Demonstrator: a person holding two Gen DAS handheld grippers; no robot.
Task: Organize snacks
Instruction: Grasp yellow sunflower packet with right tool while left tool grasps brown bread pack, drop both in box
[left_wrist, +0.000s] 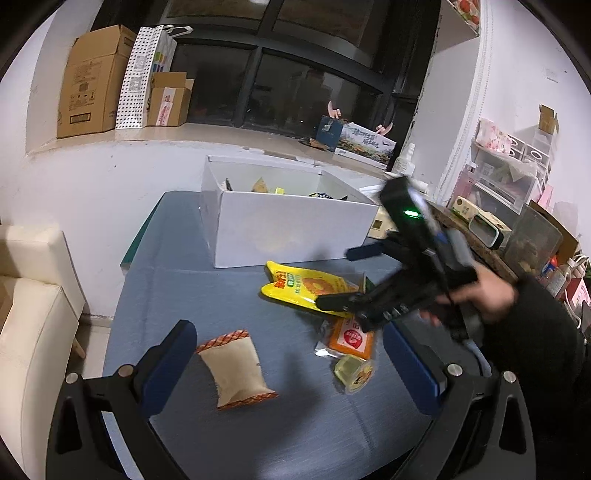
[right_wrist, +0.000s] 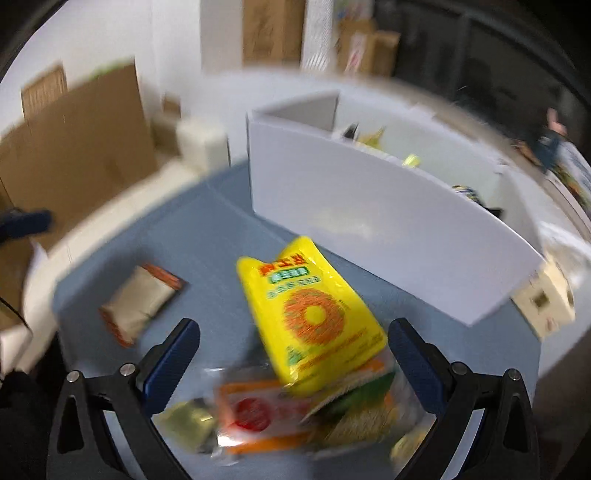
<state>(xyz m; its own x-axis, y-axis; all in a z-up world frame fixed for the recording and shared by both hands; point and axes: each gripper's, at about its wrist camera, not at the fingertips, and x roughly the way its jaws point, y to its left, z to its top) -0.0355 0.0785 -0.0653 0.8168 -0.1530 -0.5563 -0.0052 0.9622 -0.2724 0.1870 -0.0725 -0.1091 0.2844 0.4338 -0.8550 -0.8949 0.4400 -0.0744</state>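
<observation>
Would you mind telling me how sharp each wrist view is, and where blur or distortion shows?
Left wrist view: mostly sharp, the beige orange-edged snack packet crisp, only the right gripper smeared; fisheye bends the white cardboard box. Right wrist view: motion blur throughout, worst at the edges; the yellow snack bag stays recognisable, its print soft.

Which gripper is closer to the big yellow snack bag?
Right. The right gripper hangs over the yellow bag, jaws open; the left gripper is farther, near the beige packet.
</observation>
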